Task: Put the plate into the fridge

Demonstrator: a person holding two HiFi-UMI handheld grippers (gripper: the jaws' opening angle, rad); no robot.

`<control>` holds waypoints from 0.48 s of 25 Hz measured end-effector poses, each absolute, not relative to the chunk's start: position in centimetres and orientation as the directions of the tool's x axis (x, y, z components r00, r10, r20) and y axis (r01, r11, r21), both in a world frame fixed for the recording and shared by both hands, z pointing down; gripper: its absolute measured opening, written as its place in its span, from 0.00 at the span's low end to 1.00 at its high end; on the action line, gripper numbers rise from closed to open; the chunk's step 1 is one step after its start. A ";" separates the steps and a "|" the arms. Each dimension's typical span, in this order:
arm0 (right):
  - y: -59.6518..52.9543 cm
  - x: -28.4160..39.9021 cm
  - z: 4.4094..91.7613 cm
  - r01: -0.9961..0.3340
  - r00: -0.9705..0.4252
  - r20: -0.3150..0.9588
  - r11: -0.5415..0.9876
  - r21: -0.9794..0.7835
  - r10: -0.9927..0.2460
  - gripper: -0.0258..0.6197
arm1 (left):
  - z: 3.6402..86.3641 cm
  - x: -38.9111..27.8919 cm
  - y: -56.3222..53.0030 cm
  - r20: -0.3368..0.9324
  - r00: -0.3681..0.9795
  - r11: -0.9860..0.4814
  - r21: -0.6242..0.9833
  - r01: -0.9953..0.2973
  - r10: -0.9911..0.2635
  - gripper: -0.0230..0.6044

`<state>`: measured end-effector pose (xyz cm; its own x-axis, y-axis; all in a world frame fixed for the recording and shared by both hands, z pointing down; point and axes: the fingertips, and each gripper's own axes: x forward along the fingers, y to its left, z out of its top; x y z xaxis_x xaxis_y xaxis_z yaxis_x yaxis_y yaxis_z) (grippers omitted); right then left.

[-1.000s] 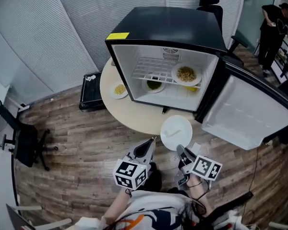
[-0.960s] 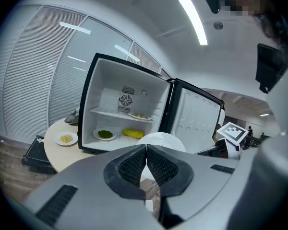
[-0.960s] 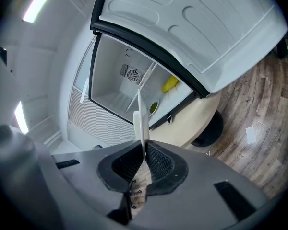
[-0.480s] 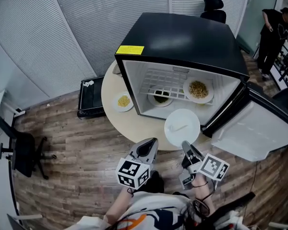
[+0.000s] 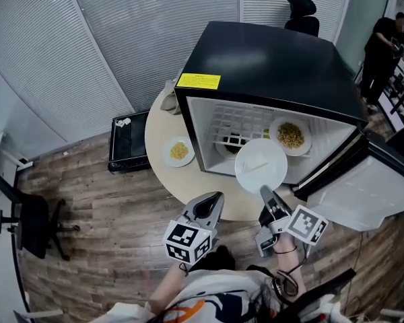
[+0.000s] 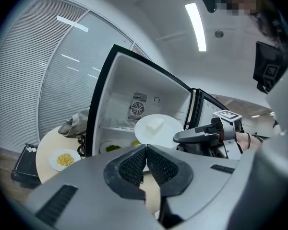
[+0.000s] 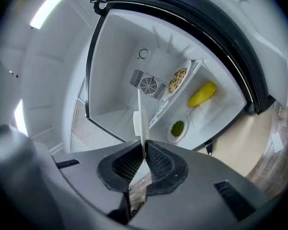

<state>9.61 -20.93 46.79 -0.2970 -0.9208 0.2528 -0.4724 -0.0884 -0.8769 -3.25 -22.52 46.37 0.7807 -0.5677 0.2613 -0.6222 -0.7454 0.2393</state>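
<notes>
The white plate (image 5: 260,165) carries a small white block and hangs level in front of the open black fridge (image 5: 269,59), at the mouth of its lower part. My right gripper (image 5: 268,202) is shut on the plate's near rim; in the right gripper view the plate (image 7: 140,121) shows edge-on between the pads (image 7: 153,163). My left gripper (image 5: 213,204) is shut with nothing in it, left of the plate and apart from it. In the left gripper view the plate (image 6: 158,128) and the right gripper (image 6: 197,137) are ahead of the closed left gripper (image 6: 145,152).
Inside the fridge a plate of grains (image 5: 290,136) lies on the wire shelf (image 5: 239,125), with a plate of greens (image 7: 176,128) and a yellow item (image 7: 201,95) below. The fridge door (image 5: 380,194) swings open to the right. A plate of yellow food (image 5: 179,151) sits on the round table (image 5: 188,180). A person (image 5: 384,42) stands far right.
The right gripper has carried the plate up and forward, from over the table's near edge to the fridge opening. The left gripper has barely moved.
</notes>
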 end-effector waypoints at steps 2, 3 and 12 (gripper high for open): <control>-21.7 9.6 46.7 -0.471 -0.291 0.244 -0.083 -0.878 -0.925 0.08 | 46.5 -3.6 -23.0 0.259 0.783 -0.746 0.244 -0.619 -0.565 0.06; -22.1 9.6 46.6 -0.476 -0.290 0.241 -0.078 -0.876 -0.926 0.08 | 46.6 -3.7 -23.1 0.258 0.784 -0.746 0.247 -0.619 -0.565 0.06; -24.2 9.6 46.4 -0.493 -0.285 0.253 -0.085 -0.866 -0.924 0.08 | 46.4 -4.1 -23.2 0.247 0.788 -0.742 0.266 -0.615 -0.564 0.06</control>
<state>9.59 -24.15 46.41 -0.2852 -0.9245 0.2530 -0.4933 -0.0848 -0.8657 -4.12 -23.15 46.41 0.7877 -0.5641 0.2475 -0.6151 -0.7421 0.2663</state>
